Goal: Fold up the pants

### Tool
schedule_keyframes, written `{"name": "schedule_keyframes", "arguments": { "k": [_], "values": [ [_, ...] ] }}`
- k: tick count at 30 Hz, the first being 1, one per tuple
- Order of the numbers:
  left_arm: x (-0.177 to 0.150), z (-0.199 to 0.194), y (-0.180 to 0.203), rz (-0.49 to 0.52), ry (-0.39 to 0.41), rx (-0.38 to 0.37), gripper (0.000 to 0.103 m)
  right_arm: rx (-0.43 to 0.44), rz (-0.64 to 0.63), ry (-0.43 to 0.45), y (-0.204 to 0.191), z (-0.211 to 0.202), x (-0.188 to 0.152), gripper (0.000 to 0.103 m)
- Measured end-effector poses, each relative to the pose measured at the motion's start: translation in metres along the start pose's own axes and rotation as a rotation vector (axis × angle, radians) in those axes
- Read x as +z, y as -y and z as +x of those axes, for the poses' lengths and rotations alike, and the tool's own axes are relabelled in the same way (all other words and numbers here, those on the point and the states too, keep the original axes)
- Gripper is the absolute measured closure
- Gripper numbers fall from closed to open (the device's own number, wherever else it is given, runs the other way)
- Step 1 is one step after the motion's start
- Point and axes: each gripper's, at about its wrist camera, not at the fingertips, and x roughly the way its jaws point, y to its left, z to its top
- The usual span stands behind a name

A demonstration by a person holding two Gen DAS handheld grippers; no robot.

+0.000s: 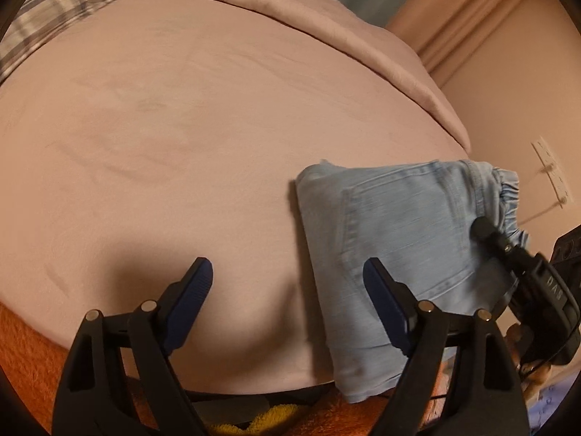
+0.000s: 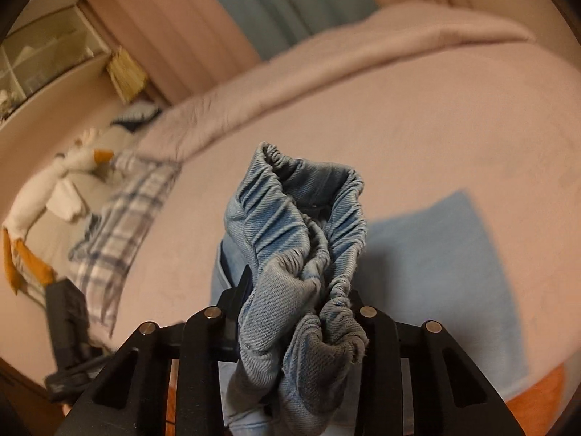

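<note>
A pink bed sheet (image 1: pixel 203 138) fills most of both views, with a folded-back pink blanket (image 1: pixel 326 18) along the upper edge and curtains (image 1: pixel 454 11) behind it at the top of the frame. A plaid cloth (image 1: pixel 54 3) lies in the upper left corner of the left wrist view, and an orange towel (image 1: pixel 25 356) shows at the lower left edge of the bed.

The light blue pants (image 1: pixel 395 239) lie folded into a compact rectangle in the lower right of the left wrist view, on the sheet near the bed's edge. The left gripper (image 1: pixel 287 283) sits at the bottom centre, its blue-padded fingers (image 1: pixel 198 283) spread wide apart and holding nothing; the right-hand finger overlaps the pants' near edge in the picture, and whether it touches cannot be told.

In the right wrist view the right gripper (image 2: pixel 294 327) sits at the bottom centre with its fingers closed on the bunched elastic waistband (image 2: pixel 294 218), which rises crumpled in the middle of the frame. The rest of the pants spreads flat to the right. A white stuffed goose (image 2: pixel 54 189) lies at the left, beside the plaid cloth.
</note>
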Motion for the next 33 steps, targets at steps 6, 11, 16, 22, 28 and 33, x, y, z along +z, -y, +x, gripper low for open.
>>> {"name": "schedule_keyframes", "arguments": {
  "k": [6, 11, 16, 22, 28, 33],
  "values": [
    [0.009, 0.019, 0.021, 0.052, -0.014, -0.069, 0.040, -0.092, 0.063, 0.062, 0.047, -0.024, 0.005, 0.066],
    [0.015, 0.054, 0.035, 0.082, -0.101, -0.096, 0.054, -0.158, 0.151, 0.010, 0.078, -0.004, -0.006, 0.066],
    [0.011, 0.093, 0.043, 0.106, -0.189, -0.079, 0.056, -0.192, 0.173, -0.026, 0.094, 0.011, -0.022, 0.066],
    [0.006, 0.103, 0.046, 0.156, -0.181, -0.052, 0.054, -0.261, 0.217, -0.047, 0.096, -0.004, -0.021, 0.043],
    [0.008, 0.104, 0.042, 0.143, -0.176, -0.063, 0.054, -0.379, 0.177, 0.060, 0.088, -0.058, -0.015, 0.041],
    [0.005, 0.105, 0.049, 0.143, -0.175, -0.056, 0.055, -0.312, 0.150, 0.096, 0.082, -0.080, -0.019, 0.044]
  ]
}}
